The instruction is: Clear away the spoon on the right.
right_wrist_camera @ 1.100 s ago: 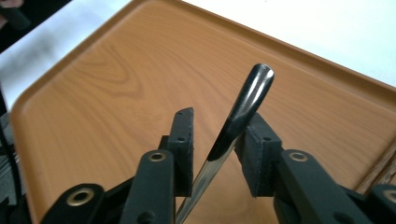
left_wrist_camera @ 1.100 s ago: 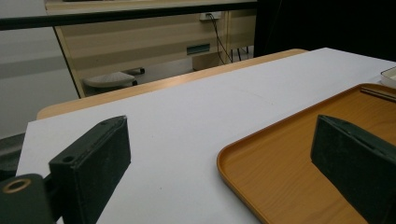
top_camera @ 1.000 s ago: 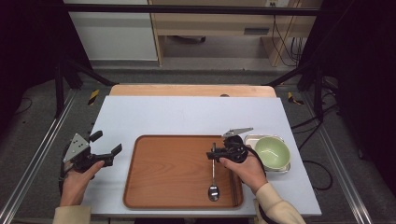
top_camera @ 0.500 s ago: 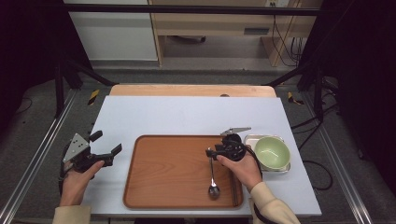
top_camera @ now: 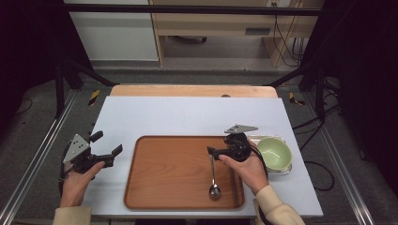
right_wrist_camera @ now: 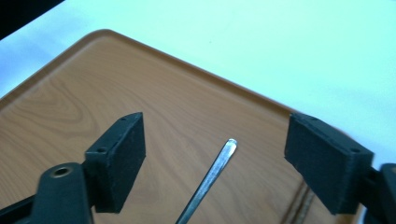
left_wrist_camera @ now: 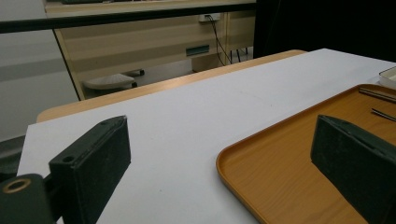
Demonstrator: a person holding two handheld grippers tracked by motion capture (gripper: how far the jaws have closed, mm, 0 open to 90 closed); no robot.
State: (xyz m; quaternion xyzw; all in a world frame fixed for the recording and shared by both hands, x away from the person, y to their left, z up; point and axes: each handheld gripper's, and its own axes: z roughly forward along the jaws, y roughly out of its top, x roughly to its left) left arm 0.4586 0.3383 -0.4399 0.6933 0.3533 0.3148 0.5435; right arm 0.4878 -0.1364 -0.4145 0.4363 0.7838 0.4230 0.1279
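From the high view I can't make out the far tip of the spoon's [top_camera: 213,176] handle; it runs under my right gripper [top_camera: 217,150], and the hand [top_camera: 248,168] behind it covers part of the tray's [top_camera: 173,171] right side. A thin pair of sticks [top_camera: 233,180], probably chopsticks, lies along that edge at about 3 o'clock on the tray, half hidden by my hand, so I can't be sure what they are. In the right gripper view the spoon handle [right_wrist_camera: 208,179] shows only its flat end; the rest is cut off at the bottom. The jaws there stand wide apart on either side of it, clamped on nothing.

The spoon is slim, silver metal, lying on the wood-grain tray with its bowl at 6 o'clock and handle pointing to 12.

A pale green bowl [top_camera: 273,152] sits in a small white dish [top_camera: 287,167] just beside the tray at 3 o'clock.

My left gripper [top_camera: 108,144] rests off the tray at 9 o'clock, jaws apart and empty; its own view shows the tray corner [left_wrist_camera: 289,163] between them.
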